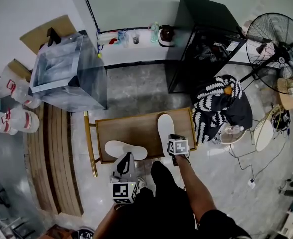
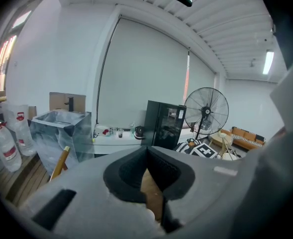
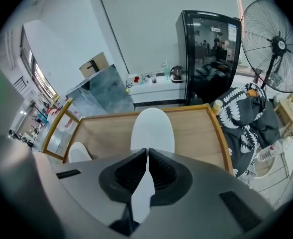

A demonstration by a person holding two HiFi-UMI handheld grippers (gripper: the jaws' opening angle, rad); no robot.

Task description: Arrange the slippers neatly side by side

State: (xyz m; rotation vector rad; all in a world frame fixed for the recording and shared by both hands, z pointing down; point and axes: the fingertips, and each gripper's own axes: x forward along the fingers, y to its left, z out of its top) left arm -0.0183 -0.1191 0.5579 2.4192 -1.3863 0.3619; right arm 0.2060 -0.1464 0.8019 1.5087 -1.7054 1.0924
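— Right hand-held gripper (image 3: pixel 147 156), pinching what?
— On the tabletop (image 1: pixel 136 126), right half: near end of the lengthwise slipper (image 1: pixel 164 126), pointing away.
— And the crosswise slipper (image 1: pixel 126 150)?
— Lies to the left, athwart, just ahead of the left hand-held gripper (image 2: pixel 147 158). Tips nearly together there, grip unclear. Likely needs turning parallel.

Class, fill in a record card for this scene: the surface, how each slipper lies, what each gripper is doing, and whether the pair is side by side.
Surface: low wooden table
Right slipper: lies lengthwise, pointing away from the person
Left slipper: lies crosswise near the table's front edge
Right gripper: shut on the right slipper's near end
Left gripper: jaws together, at the left slipper; grip unclear
Pair: apart and at an angle, not yet side by side
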